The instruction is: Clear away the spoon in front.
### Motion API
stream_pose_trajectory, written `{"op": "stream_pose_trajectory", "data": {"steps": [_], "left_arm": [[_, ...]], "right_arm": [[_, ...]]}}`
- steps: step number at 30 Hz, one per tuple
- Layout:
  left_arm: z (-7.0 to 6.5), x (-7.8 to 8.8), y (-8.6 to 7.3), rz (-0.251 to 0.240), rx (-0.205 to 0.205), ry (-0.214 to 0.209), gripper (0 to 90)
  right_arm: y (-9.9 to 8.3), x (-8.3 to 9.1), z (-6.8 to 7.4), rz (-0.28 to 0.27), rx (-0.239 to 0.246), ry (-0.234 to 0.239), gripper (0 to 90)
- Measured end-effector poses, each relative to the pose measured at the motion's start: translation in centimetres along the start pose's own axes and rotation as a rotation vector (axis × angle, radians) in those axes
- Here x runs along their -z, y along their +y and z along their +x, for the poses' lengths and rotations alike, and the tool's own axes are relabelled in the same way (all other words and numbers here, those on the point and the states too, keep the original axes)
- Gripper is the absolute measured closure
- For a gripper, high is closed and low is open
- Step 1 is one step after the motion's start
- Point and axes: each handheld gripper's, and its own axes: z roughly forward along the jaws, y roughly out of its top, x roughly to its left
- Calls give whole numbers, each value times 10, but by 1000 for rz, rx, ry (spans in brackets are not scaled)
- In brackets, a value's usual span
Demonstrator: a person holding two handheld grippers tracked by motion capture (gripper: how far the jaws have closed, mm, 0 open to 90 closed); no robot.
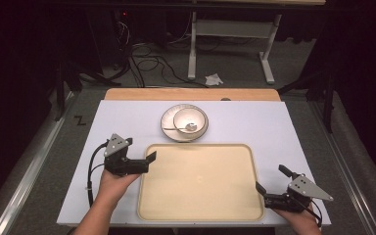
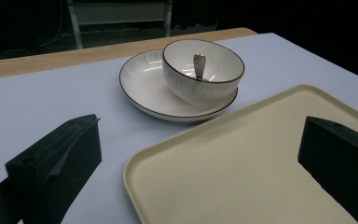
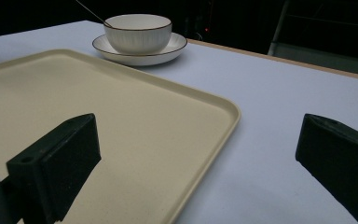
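High view: we have the left gripper [image 1: 144, 157] at the tray's [image 1: 200, 205] left rim and the right gripper [image 1: 270, 182] at its near right corner, jaws apart on both, nothing held. Tray lies flat on the counter [image 1: 122, 115], empty. Bowl [image 1: 190, 122] with spoon [image 1: 178, 129] sits on the plate [image 1: 168, 118] just beyond the tray's far edge. We'd straddle each rim squarely, clamp both sides together, and lift level, staying off the plate.

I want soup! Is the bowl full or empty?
Empty of food. The bowl sits upright on the plate, holding just a spoon against its bare white inside.
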Motion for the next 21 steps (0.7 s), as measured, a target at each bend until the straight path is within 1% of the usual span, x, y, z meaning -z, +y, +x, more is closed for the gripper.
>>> {"op": "stream_pose_trajectory", "data": {"steps": [1,3,7,10,11,12,13,16,19,20,21], "left_arm": [[0,-2,2,4,0,-1,1],[1,-9,8,13,4,-6,3],[3,-14,13,15,10,-9,4],[3,-19,19,23,2,-8,4],[3,-23,23,28,-1,-8,4],[3,-23,23,28,-1,-8,4],[4,-28,27,33,-4,-8,4],[4,-32,31,39,-8,-5,4],[5,-37,38,42,-5,-9,4],[5,-40,41,39,7,-17,4],[5,-40,41,39,7,-17,4]], "right_arm": [[0,0,0,3,-7,-2,4],[-1,0,-1,2,-3,-2,4],[-1,0,-2,1,-2,3,4],[-1,-1,-2,4,-8,0,4],[-2,-1,-3,6,-11,0,4],[-2,-1,-3,6,-11,0,4],[-2,-2,-3,5,-9,0,4],[-2,-2,-4,7,-13,-1,4],[-2,-1,-4,6,-10,0,4],[-2,-2,-4,6,-9,1,4],[-2,-2,-4,6,-9,1,4]]}}
